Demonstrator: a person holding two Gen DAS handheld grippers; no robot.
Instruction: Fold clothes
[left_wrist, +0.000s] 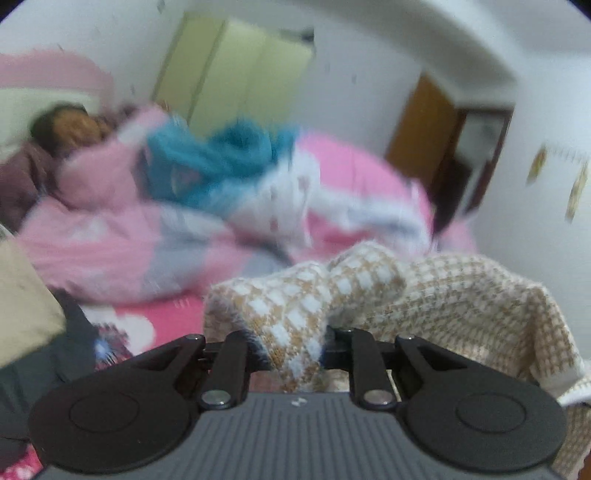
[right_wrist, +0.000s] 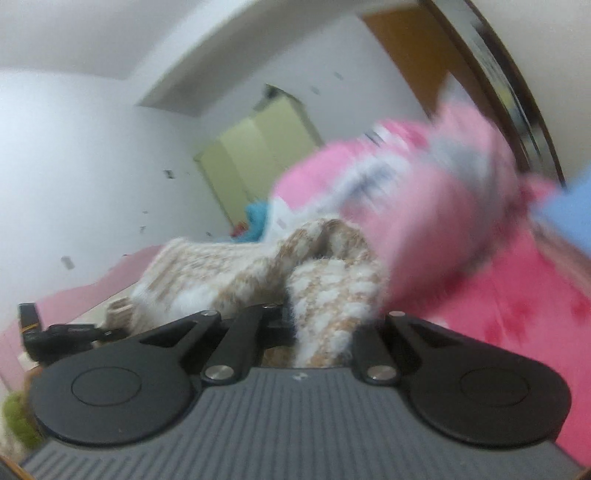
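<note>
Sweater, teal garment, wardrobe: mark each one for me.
sweater (left_wrist: 295, 317), left wrist view, on the bunched checked knit just ahead of the fingers
teal garment (left_wrist: 225, 158), left wrist view, middle of the crumpled fabric on the pink bedding
wardrobe (right_wrist: 258, 162), right wrist view, on its pale green door

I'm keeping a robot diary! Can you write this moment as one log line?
left gripper: shut on checked sweater | right gripper: shut on checked sweater | sweater: lifted off pink bed | fold: not yet done

A bed with a bright pink patterned sheet (left_wrist: 162, 314) is carrying everything. Beyond the fingers, a rumpled pink-and-white quilt (left_wrist: 122, 254) is lying on it, with a fuzzy teal garment (left_wrist: 229, 155) resting on top.
</note>
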